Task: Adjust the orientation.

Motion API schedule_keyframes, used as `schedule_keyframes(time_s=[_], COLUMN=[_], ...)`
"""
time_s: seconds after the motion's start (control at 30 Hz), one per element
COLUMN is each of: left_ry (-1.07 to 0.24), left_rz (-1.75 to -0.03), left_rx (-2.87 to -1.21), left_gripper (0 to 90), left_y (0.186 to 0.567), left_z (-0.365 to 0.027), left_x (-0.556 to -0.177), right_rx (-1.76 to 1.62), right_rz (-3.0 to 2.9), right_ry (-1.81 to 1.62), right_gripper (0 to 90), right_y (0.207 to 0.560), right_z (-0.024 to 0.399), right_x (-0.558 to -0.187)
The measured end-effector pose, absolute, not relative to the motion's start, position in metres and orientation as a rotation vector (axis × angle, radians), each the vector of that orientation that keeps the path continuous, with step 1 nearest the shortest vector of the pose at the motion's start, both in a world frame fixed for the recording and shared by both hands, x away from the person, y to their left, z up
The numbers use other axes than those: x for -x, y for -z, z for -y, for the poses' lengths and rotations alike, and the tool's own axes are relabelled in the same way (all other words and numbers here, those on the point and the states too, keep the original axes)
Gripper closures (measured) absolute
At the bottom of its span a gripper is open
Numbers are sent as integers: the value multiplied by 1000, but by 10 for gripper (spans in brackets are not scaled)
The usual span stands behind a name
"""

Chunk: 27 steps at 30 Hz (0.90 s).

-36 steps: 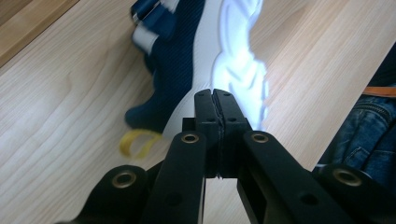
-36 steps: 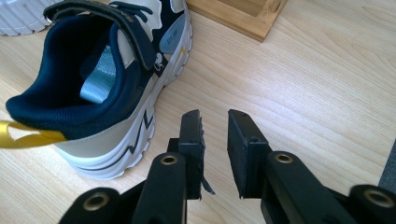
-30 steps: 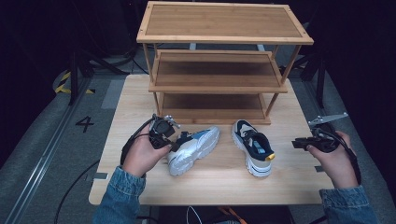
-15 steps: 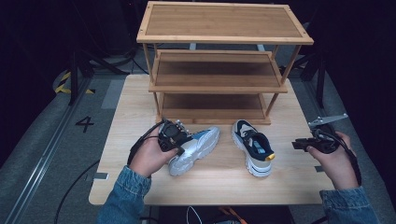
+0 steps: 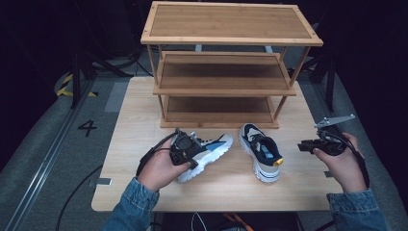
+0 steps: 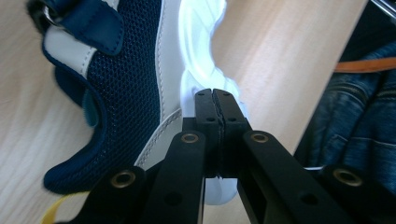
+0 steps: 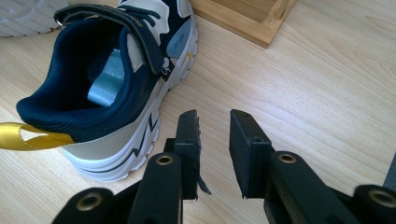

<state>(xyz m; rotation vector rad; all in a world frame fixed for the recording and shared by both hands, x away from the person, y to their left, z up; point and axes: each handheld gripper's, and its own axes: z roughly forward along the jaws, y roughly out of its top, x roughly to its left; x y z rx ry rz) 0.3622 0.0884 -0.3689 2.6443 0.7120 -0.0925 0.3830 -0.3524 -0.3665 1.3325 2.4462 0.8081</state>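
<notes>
Two navy-and-white sneakers lie on the wooden table (image 5: 139, 120). The left sneaker (image 5: 211, 149) lies on its side, white sole (image 6: 201, 51) turned toward the person. My left gripper (image 5: 188, 154) rests over its heel end. In the left gripper view its jaws (image 6: 215, 95) are shut together with nothing between them, tips at the sole's edge beside the navy mesh (image 6: 126, 70). The right sneaker (image 5: 262, 151) stands upright with a yellow heel loop (image 7: 23, 135). My right gripper (image 5: 302, 145) hovers to its right, jaws (image 7: 214, 119) slightly apart over bare table.
A three-tier bamboo shoe rack (image 5: 226, 86) stands at the back of the table; its base corner (image 7: 243, 18) lies just beyond the right sneaker. The table's near edge and the person's denim sleeve (image 6: 359, 121) sit close to the left gripper.
The left hand has moved right, bringing its gripper over the heel end of the left sneaker. The right hand and both sneakers have stayed put.
</notes>
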Motion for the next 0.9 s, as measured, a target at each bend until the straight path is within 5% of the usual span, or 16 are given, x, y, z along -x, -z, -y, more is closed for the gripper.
schedule_keyframes(time_s=[0.4,0.73,0.9], left_ry=[125,-54,-98], left_rz=[-471,-654,-713], left_rx=[-2683,-2568,-2631], left_gripper=[802,485,466], left_y=[354,354,372], left_z=[-56,-69,-64], left_x=[-331,-346,-359], right_rx=[-1293,-1290,-1306], right_rz=[-2450,-2440,-2435], right_ry=[-819,-816,-805], right_gripper=[727,699,686], right_y=[363,364,367], right_z=[351,351,354], right_x=[-381,-378,-377])
